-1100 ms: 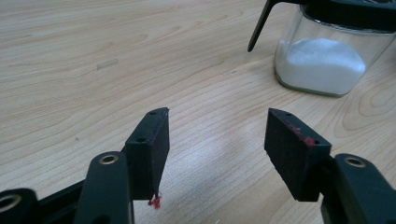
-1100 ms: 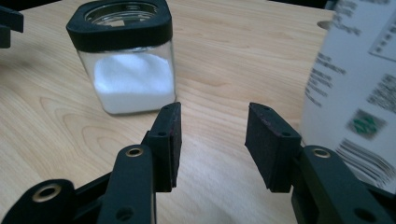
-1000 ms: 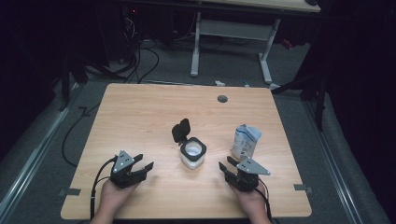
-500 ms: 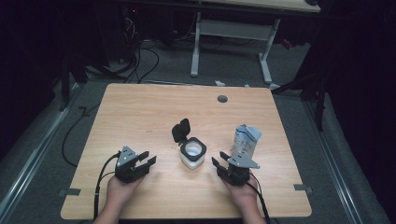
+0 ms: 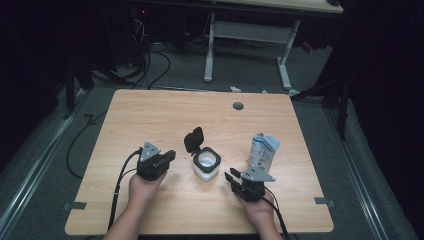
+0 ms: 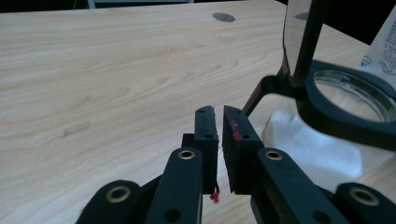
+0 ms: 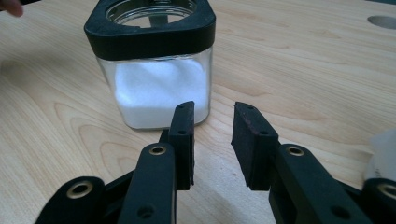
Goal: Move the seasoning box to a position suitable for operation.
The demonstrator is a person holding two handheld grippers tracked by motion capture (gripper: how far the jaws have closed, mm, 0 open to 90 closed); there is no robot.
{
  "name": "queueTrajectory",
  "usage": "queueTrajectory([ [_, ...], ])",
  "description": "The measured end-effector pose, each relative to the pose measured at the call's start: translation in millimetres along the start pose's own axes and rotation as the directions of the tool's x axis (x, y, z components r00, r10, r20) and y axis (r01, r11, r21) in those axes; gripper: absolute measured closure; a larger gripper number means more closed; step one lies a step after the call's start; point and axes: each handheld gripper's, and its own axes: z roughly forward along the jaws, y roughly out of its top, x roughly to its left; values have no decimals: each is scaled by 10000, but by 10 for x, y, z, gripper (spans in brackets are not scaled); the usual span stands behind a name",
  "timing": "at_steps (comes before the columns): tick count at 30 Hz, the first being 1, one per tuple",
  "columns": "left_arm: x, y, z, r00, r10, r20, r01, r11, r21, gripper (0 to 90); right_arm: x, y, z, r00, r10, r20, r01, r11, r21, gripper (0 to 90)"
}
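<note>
Hands sit low at the near edge of the desk (image 5: 150, 115), each carrying a gripper. The left gripper (image 6: 218, 122) has just been closing, and its fingers (image 6: 206, 135) now stand almost pressed together with nothing between them, only a sliver of gap. The right gripper (image 7: 212, 121) has been narrowing too; its fingers (image 7: 184, 135) are half spread, empty, aimed at the jar just ahead.

That jar (image 5: 207, 165) is the prize: a square glass container with a black collar, part full of white powder, standing upright mid-desk between the two grippers, its black flip lid (image 5: 194, 140) swung open and tilted back. To the right, just beyond the right gripper, a crumpled white and blue pouch (image 5: 262, 151) stands upright.

This reads as the approach step, nothing grasped yet. Next likely calls for the right gripper to take the pouch, and the left to reopen and steady the jar.
</note>
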Motion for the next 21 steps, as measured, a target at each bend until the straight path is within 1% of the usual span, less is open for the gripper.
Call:
queueTrajectory([
  [3, -28, 103, 32, 10000, 89, -17, -90, 9999, -92, 865, 12, -2, 20, 10000, -40, -26, 41, 10000, 35, 692],
  [4, -34, 127, 36, 9999, 110, -28, -110, 9999, -96, 871, 22, -4, 30, 9999, -39, -98, 40, 10000, 82, 687],
  [8, -44, 234, 64, 10000, 66, 32, -65, 9998, -196, 884, 63, -12, 58, 9998, -127, -122, 129, 9998, 159, 690],
  [10, -58, 290, 82, 10000, 38, 77, -36, 9997, -248, 893, 78, -10, 79, 9998, -178, -67, 179, 9996, 205, 715],
  [13, -88, 343, 107, 9998, -15, 207, 22, 9995, -316, 898, 94, -12, 89, 10000, 8, -91, -6, 9998, 208, 758],
  [16, -125, 374, 137, 9995, 94, 290, -86, 9996, -276, 898, 99, -8, 101, 9999, -81, -127, 84, 9997, 235, 812],
  [18, -151, 395, 147, 9992, 71, 386, -59, 9995, -305, 899, 117, -8, 111, 9998, -118, -148, 122, 9997, 230, 850],
  [19, -166, 407, 150, 9990, 76, 445, -62, 9995, -315, 899, 121, -4, 116, 9995, -250, -194, 254, 9995, 210, 860],
  [21, -187, 420, 155, 9991, 95, 411, -81, 9994, -328, 899, 146, 4, 117, 9995, -220, -239, 225, 9995, 225, 864],
])
